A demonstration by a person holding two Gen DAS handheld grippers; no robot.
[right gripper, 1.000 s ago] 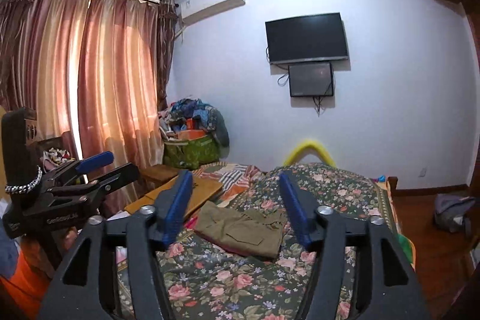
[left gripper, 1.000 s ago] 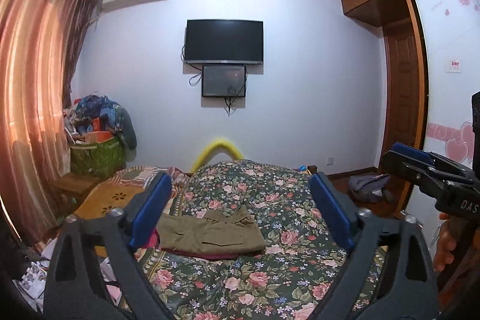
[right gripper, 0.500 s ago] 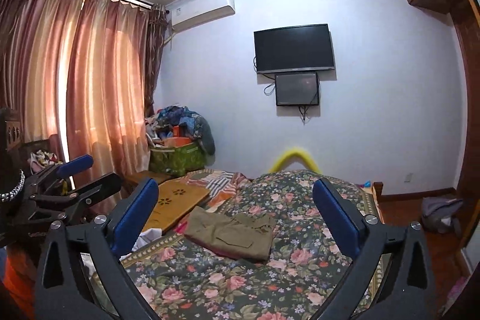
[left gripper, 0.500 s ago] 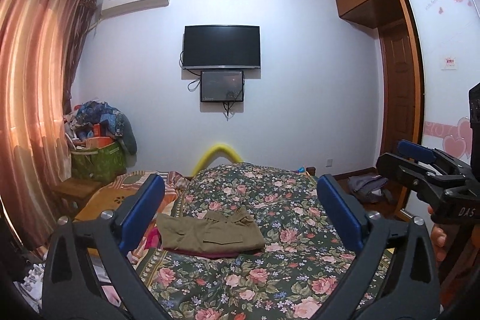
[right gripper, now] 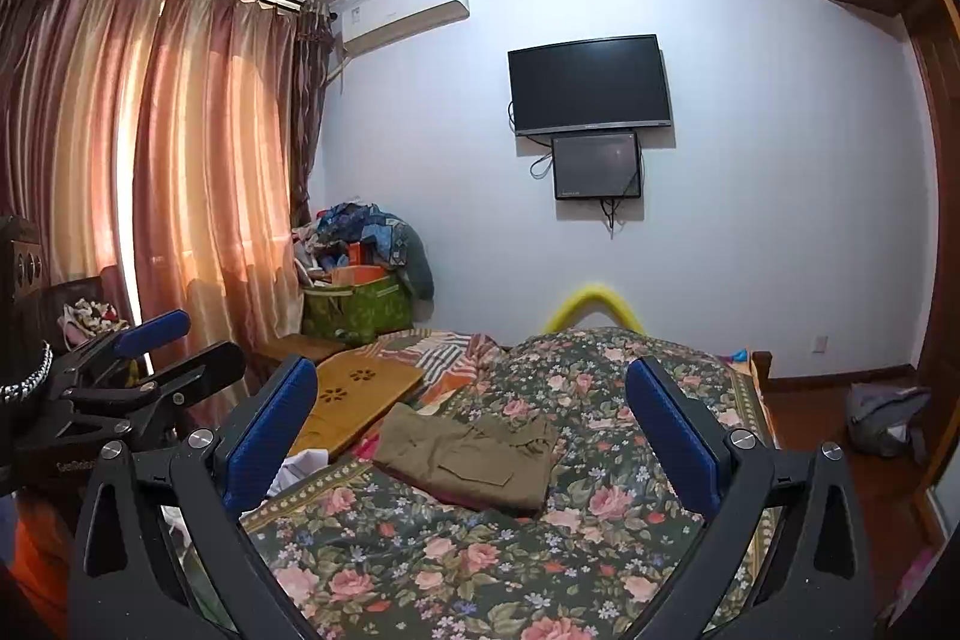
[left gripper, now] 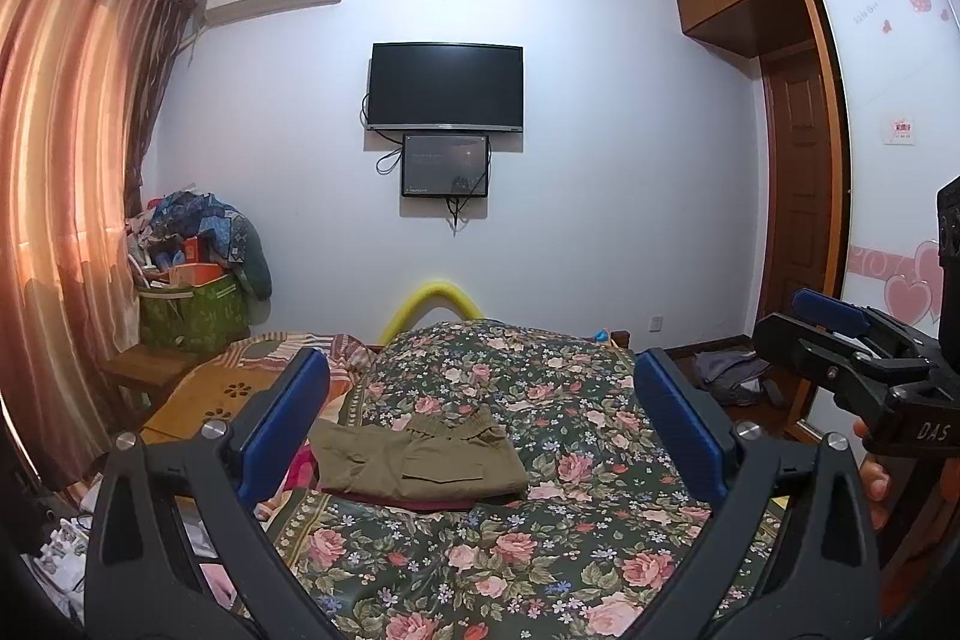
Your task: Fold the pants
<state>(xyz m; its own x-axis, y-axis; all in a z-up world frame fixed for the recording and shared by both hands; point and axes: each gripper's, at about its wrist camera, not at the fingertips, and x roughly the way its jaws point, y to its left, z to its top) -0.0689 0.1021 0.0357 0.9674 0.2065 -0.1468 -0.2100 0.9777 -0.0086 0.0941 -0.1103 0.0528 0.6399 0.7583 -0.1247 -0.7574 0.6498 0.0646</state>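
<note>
Olive-green pants point(left gripper: 414, 457) lie folded into a compact rectangle on the floral bedspread point(left gripper: 540, 532), near its left side; they also show in the right wrist view point(right gripper: 474, 451). A dark red garment edge peeks out under them. My left gripper point(left gripper: 480, 400) is open and empty, held above the bed short of the pants. My right gripper point(right gripper: 471, 406) is open and empty, also held back from the pants. The right gripper shows at the right edge of the left wrist view point(left gripper: 840, 334); the left gripper shows at the left of the right wrist view point(right gripper: 162, 352).
The bed's left side holds an orange mat point(right gripper: 354, 394) and striped cloth point(right gripper: 444, 346). A green bag piled with clothes point(left gripper: 192, 304) stands by the curtains. A TV point(left gripper: 444, 88) hangs on the far wall. A grey bag point(right gripper: 882, 415) lies on the floor by the wardrobe.
Both grippers have opened wider and pulled back slightly from the bed. The folded pants have not moved.
</note>
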